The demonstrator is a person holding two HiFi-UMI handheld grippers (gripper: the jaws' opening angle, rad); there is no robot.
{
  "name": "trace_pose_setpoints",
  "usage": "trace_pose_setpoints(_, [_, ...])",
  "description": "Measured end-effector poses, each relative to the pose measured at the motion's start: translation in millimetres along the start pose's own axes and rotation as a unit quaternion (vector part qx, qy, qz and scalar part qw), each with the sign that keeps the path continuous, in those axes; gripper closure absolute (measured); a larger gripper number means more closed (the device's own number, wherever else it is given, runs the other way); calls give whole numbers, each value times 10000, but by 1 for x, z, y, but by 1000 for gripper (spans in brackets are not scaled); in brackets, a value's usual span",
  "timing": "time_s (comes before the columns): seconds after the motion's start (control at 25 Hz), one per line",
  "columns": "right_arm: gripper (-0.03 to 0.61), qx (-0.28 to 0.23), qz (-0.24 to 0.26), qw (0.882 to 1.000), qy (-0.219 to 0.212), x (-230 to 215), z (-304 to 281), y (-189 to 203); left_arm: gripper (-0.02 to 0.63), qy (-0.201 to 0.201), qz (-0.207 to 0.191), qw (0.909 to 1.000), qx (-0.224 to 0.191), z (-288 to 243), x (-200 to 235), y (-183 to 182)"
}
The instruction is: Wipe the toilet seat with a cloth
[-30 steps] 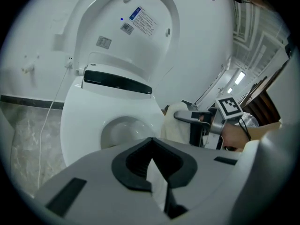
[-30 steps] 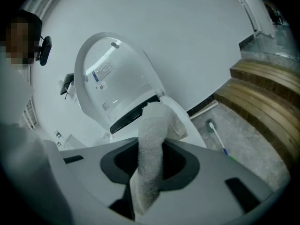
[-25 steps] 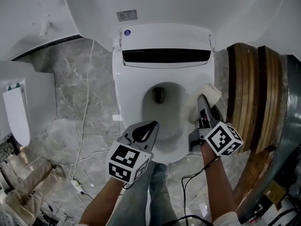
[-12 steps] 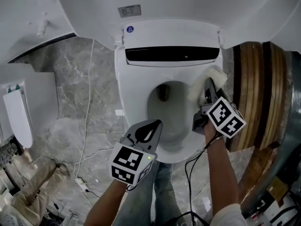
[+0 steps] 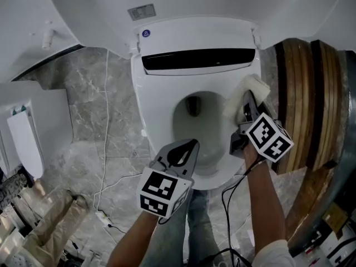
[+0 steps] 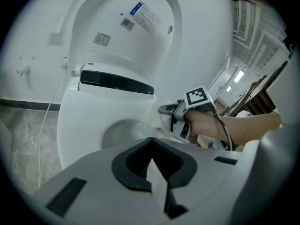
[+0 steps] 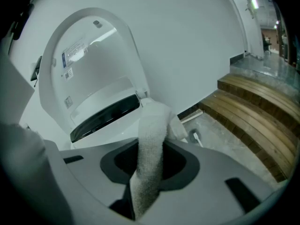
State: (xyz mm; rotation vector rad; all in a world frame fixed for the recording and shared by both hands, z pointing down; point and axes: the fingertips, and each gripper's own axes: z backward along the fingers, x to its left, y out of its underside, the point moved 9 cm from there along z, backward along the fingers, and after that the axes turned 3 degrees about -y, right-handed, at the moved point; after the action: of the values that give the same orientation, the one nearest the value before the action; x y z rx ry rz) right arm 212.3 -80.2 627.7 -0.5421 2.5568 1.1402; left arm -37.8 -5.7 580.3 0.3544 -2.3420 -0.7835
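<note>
White terry cloth is clamped by right tongs against white toilet seat; left tongs are closed, empty.

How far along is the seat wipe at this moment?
Done: the lid is up and the right gripper is shut on the cloth. In hand: the cloth lies on the right rear of the toilet seat; the left gripper is shut, empty, over the front. Left: probably the seat's left side and front, though no marks show what was wiped.
</note>
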Motion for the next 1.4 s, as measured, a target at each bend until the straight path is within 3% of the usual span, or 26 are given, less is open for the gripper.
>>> trace_pose_setpoints(0.72, [479, 190, -100, 9996, 180, -25, 45, 32, 601, 0, 9, 10000, 12, 5, -19, 17])
trace_pose_setpoints(1.08, [479, 335, -465, 9983, 132, -38, 67, 60, 601, 6, 5, 10000, 32, 6, -33, 27])
trace_pose_setpoints(1.4, [479, 499, -359, 9981, 92, -41, 83, 75, 601, 66, -66, 9998, 150, 4, -46, 42])
